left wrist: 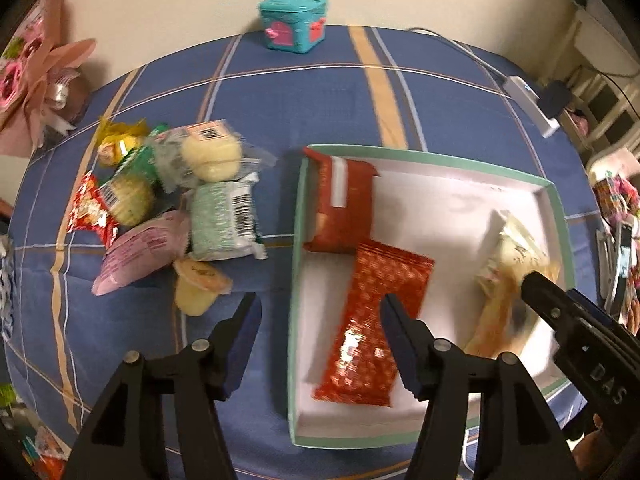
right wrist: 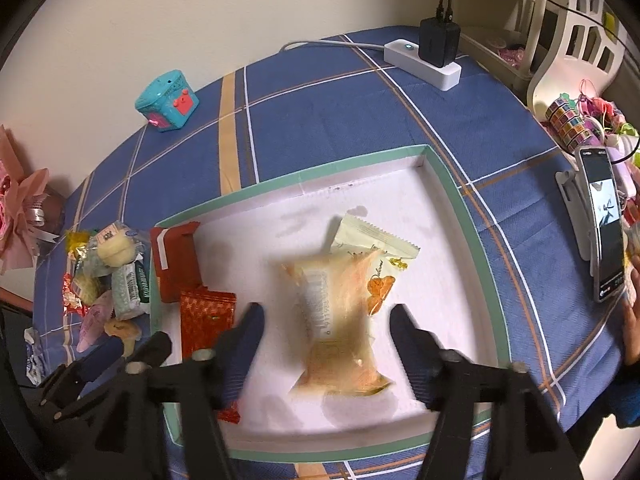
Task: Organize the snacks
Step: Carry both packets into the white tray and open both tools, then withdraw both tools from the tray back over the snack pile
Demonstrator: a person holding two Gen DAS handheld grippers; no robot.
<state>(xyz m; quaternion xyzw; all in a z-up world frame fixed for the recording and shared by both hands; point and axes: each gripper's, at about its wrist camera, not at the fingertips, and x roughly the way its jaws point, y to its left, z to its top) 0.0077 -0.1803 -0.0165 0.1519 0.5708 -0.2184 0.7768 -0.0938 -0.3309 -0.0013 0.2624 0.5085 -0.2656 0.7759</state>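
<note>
Lay in the tray point(right wrist: 448, 184): 2 red packs point(left wrist: 372, 320), 1 orange pack point(right wrist: 340, 312). Gaped, pinching nothing: left gripper point(left wrist: 320, 332) over tray's edge, right gripper point(right wrist: 326, 344) astride orange pack. Heaped left of tray: snacks point(left wrist: 168, 200).

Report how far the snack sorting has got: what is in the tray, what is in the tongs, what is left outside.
Done: two red packets and a pale yellow-orange packet lie in the green-rimmed tray. In hand: nothing; the right tongs stand open around that packet, and the left tongs are open and empty. Left: the snack pile beside the tray.
</note>
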